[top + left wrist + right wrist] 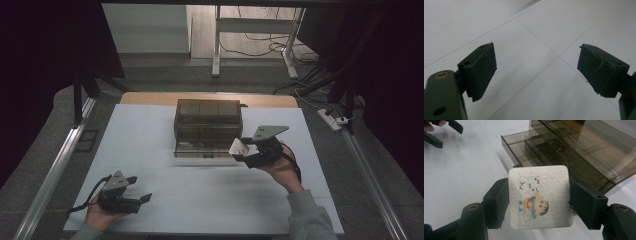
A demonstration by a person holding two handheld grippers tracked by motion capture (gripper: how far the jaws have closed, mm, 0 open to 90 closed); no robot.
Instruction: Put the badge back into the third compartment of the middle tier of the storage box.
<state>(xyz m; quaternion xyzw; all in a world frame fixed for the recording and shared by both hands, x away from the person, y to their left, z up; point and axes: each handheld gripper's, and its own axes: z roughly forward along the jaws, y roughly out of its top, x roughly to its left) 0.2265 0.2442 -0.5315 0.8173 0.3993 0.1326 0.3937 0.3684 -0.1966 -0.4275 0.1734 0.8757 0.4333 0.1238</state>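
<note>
Right gripper view: right gripper (pixel 539 200) clamps white cartoon packet (pixel 539 197) (letters "YY"); left gripper (pixel 537 72) gapes wide.

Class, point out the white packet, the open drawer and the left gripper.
white packet (pixel 540 197), right gripper view, printed face.
open drawer (pixel 516 140), right gripper view, back rim.
left gripper (pixel 537 72), left gripper view, midway between fingertips.

A big white table top (pixel 150 135) sits on a grey floor (pixel 45 150). Behind it stands a white desk frame (pixel 252 30) with black cables (pixel 255 45) under it. Dark curtains (pixel 45 50) hang on both sides.
</note>
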